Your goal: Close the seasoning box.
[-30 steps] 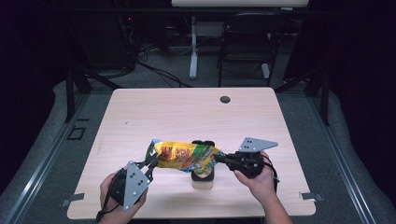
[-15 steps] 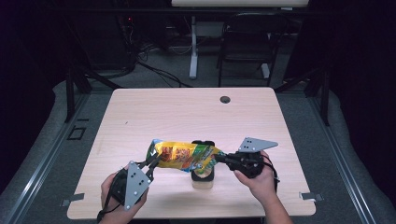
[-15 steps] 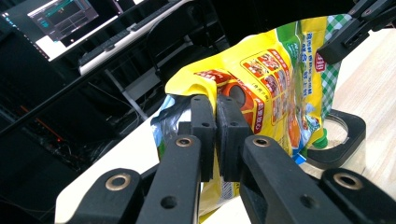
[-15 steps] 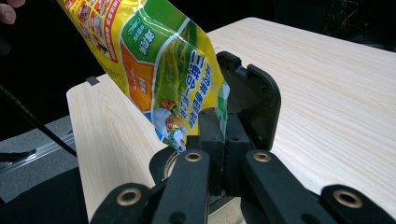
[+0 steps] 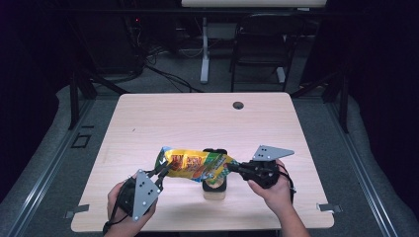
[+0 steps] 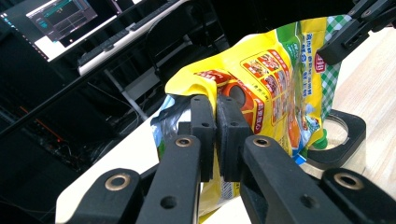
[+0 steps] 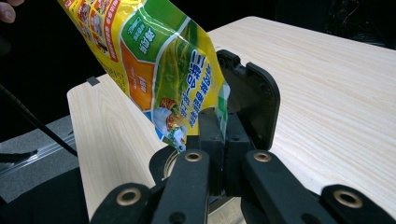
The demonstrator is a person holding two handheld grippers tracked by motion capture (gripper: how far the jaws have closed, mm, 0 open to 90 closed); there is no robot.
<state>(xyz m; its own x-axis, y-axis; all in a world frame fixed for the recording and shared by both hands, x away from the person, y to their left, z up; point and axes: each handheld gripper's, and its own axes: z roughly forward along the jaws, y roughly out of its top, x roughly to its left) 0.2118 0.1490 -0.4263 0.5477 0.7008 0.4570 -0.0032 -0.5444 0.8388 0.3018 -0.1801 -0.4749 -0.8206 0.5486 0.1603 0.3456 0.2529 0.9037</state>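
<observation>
While held taut, yellow snack bag (image 5: 193, 166) between both closed jaws.

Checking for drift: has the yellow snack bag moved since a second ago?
No. The yellow snack bag sits the same against the table's dark round hole.

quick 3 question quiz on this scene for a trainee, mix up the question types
1. True or false: the yellow snack bag lies flat on the table.
2. Multiple choice: what sits on the table right under the bag? A) a red bowl B) a black-lidded container C) a pair of scissors
3. Short answer: how many grippers are clamped on the bag, and where?

Key
1. False. It hangs in the air, stretched between the two grippers.
2. B
3. Two. The left gripper pinches the bag's left end and the right gripper pinches its right end, jaws shut on the bag's edges in both gripper views.
</observation>
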